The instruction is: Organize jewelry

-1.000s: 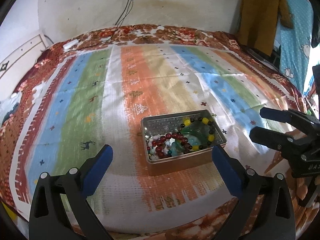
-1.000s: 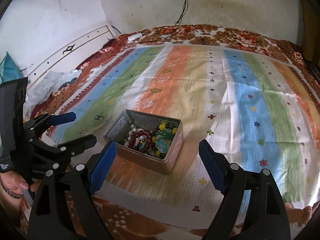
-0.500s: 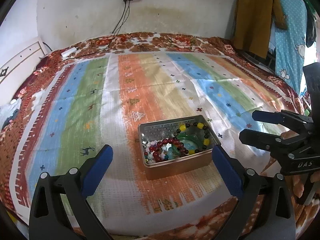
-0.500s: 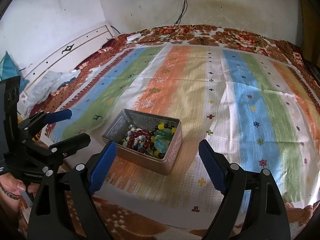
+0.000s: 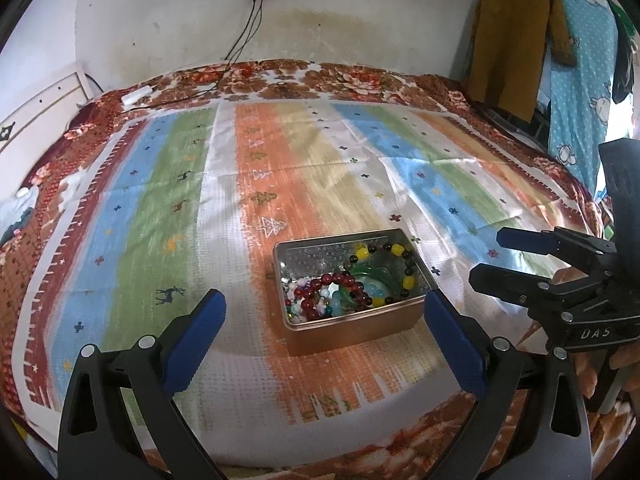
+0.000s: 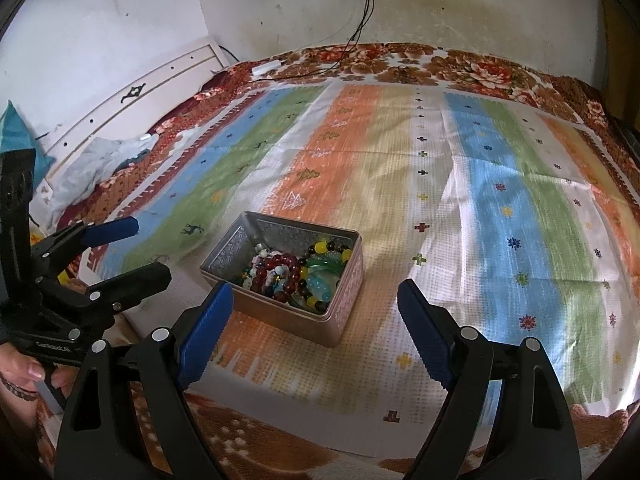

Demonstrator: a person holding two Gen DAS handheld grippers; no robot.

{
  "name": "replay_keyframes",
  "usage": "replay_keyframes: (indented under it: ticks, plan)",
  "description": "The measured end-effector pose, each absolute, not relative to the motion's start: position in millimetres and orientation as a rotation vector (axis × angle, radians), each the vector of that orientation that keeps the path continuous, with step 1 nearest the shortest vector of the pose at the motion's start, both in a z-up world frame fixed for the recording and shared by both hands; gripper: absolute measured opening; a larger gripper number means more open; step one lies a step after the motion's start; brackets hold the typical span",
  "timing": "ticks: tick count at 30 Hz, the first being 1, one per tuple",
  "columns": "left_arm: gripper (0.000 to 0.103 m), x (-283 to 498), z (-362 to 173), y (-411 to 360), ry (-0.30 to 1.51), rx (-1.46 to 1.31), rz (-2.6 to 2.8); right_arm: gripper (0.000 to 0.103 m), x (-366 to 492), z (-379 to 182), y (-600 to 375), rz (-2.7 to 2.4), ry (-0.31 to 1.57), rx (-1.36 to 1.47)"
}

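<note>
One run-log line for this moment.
left gripper open, empty | right gripper open, empty | tin on striped cloth | bracelets inside tin

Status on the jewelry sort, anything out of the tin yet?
Nothing done: all bead bracelets lie tangled in the metal tin on the striped cloth. Nothing in hand: left gripper and right gripper are open and empty. All sorting remains.

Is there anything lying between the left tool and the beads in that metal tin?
Nothing visible does. The left tool hangs open just short of the tin, and only bare striped cloth lies between them. The tin has no lid on it, so the beaded bracelets lie exposed from above.
</note>
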State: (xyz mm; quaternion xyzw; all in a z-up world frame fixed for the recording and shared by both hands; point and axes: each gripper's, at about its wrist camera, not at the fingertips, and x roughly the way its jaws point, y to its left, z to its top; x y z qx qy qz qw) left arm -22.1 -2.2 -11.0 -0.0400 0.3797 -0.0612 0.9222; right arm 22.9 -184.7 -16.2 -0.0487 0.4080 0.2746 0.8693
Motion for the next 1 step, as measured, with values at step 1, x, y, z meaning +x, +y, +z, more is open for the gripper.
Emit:
replay_keyframes:
  ticks: [1]
  plan:
    - [0.097, -22.0, -11.1, -2.6, 0.78, -0.079, -0.126, 0.084, 22.9, -16.2, -184.9, 0.574, 0.853, -0.102]
